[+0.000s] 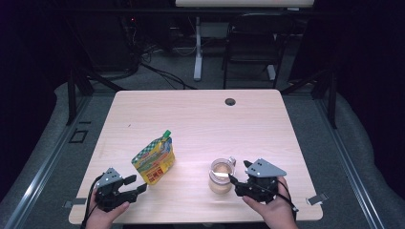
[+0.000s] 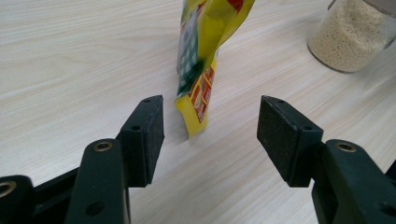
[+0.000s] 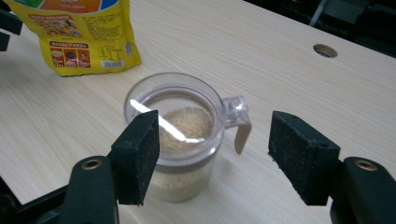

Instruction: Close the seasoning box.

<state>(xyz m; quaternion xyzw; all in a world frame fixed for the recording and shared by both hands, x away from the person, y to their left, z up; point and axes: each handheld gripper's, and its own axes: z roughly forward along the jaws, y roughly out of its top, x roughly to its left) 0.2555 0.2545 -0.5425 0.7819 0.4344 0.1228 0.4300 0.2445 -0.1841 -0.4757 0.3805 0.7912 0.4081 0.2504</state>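
A yellow stand-up pouch (image 1: 154, 160) with a green cap stands upright left of the table's middle. My left gripper (image 1: 139, 184) is open just in front of its near corner; in the left gripper view the pouch's edge (image 2: 198, 70) lies beyond the gap, touching neither pad. A clear lidded jar (image 1: 221, 175) with a side handle holds pale grains. My right gripper (image 1: 239, 172) is open beside it on the right. In the right gripper view the jar (image 3: 180, 135) stands ahead of the jaws, partly behind the left pad (image 3: 139, 156).
The light wooden table (image 1: 200, 119) has a round cable hole (image 1: 230, 101) near its far edge. Beyond the table stand a dark chair (image 1: 253, 43) and a white desk leg (image 1: 197, 47) on grey floor. Open tabletop stretches behind both objects.
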